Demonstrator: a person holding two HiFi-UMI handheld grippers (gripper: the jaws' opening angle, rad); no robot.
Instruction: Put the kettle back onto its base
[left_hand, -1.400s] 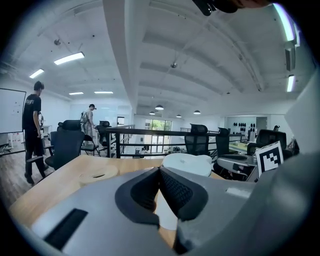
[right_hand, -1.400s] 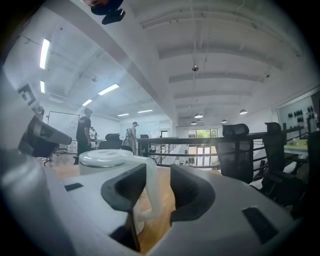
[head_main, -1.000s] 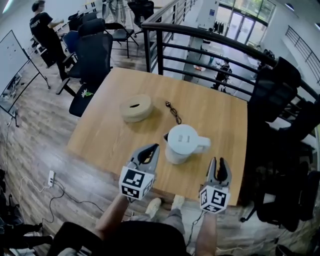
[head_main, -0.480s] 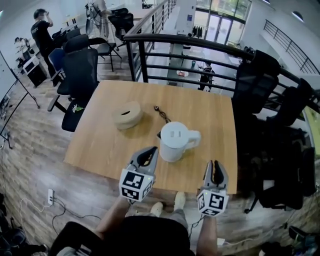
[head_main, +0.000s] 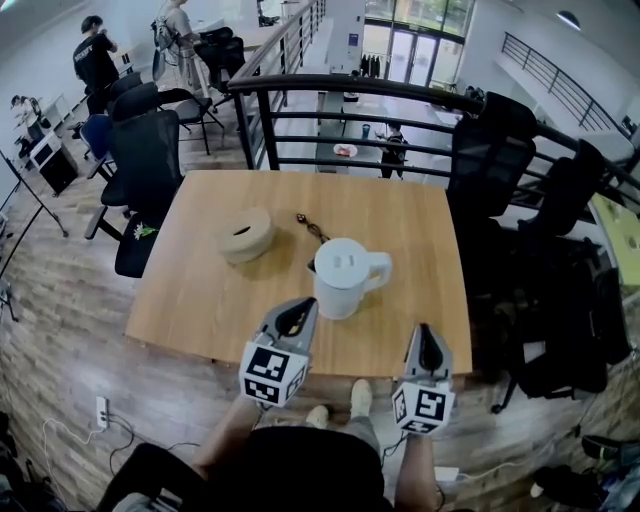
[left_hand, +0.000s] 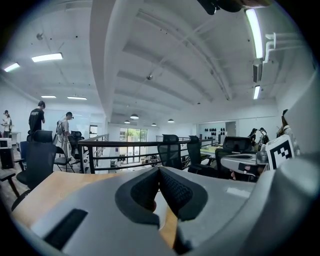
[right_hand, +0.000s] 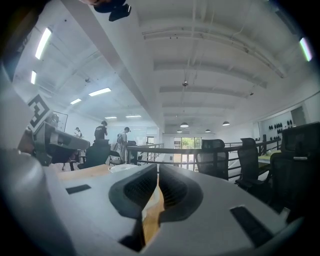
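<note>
**Both grippers empty, kettle standing on the table ahead of them**

The left gripper (head_main: 305, 306) has its jaws together at the tips, and the left gripper view (left_hand: 159, 170) shows nothing caught between the pads. The right gripper (head_main: 424, 329) is closing. In the right gripper view (right_hand: 157, 170) its tips all but meet, with only bare tabletop showing through the slit below them. Neither tool touches anything, and both hang over the near edge of the wooden table (head_main: 195, 300).

The white kettle (head_main: 345, 278) stands upright on that table, just beyond the left gripper's tips and a little to their right. Its handle sticks out toward the right gripper's side, apart from that gripper. What the kettle rests on is hidden under its body. A round tan box (head_main: 245, 236) with a slot in its top sits to the kettle's left, well apart from it. A thin black cord (head_main: 311, 227) lies between the two, behind the kettle.

A second ago the right gripper's jaws stood clearly apart near the handle, and now they are nearly together. Both grippers sit farther back from the kettle than before. The kettle, box and cord keep the same places relative to one another.
</note>
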